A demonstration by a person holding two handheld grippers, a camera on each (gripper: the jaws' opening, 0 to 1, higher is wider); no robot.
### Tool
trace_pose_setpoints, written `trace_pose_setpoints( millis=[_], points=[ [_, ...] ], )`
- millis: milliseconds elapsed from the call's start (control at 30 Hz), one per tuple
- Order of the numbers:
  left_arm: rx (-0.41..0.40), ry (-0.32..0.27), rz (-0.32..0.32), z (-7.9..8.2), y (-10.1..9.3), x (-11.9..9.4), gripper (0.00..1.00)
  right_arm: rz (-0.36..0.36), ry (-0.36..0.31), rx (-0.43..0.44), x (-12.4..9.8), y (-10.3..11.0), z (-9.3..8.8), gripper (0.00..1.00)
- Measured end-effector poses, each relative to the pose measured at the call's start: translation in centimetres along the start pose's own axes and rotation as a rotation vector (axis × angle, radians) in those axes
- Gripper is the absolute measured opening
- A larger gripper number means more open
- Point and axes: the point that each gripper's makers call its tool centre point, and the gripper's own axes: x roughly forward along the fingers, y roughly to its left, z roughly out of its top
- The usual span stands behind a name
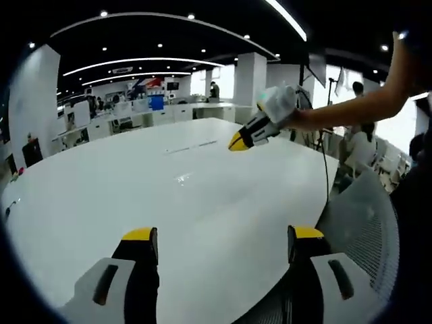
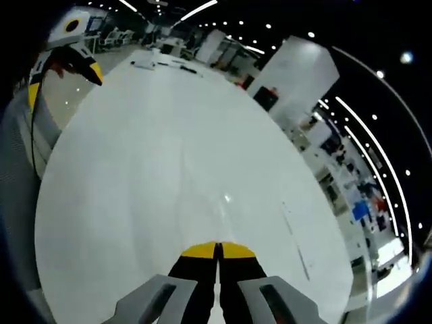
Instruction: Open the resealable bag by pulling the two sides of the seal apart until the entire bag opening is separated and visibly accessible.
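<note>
- I cannot tell for sure where the bag is. A thin streak [image 1: 192, 146] lies flat on the white desk [image 1: 101, 196], past the middle and toward the far edge. It may be the clear bag, but it is too faint to say.
- In the right gripper view the same thin streak [image 2: 294, 233] runs along the desk [image 2: 135, 169] off to one side of my jaws. Nothing touches it.
- My right gripper [image 2: 217, 251] has its jaws pressed tight together, yellow tip against yellow tip, with nothing between them. It hangs over the desk.
- In the left gripper view the right gripper [image 1: 237, 142] is up in the air over the far part of the desk, near the streak but apart from it. An arm [image 1: 351, 108] reaches in from the side and holds it.
- My left gripper [image 1: 223, 235] has its jaws spread wide apart and they hold nothing. It sits by the near edge of the desk.
- In the right gripper view the left gripper [image 2: 64, 84] is well apart from my right one, out by the desk's edge.
- A grey mesh chair [image 1: 364, 223] stands just beside the near edge of the desk.
</note>
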Motion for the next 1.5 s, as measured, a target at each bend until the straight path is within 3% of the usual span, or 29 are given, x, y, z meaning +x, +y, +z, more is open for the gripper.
trace_pose_setpoints(
  millis=[300,633,933,1133,1500],
  points=[
    [-0.025,0.031,0.023,-0.9,0.8,-0.1,0.79,0.019,0.006,0.026,2.4,-0.5,-0.5,0.00],
    [-0.020,0.041,0.025,-0.7,0.6,0.0,0.77,0.063,0.020,0.137,4.4,2.5,-2.4,0.00],
    [-0.020,0.061,0.027,-1.2,0.5,-0.1,0.76,0.075,0.019,0.217,4.6,3.8,-2.9,0.00],
    [-0.023,0.066,0.031,-1.3,0.4,0.1,0.75,0.080,0.023,0.267,4.7,4.4,-3.3,0.07],
    [-0.002,0.072,0.007,-1.0,-0.2,0.6,0.74,0.096,-0.027,0.366,2.7,5.9,-3.1,0.12]
  ],
)
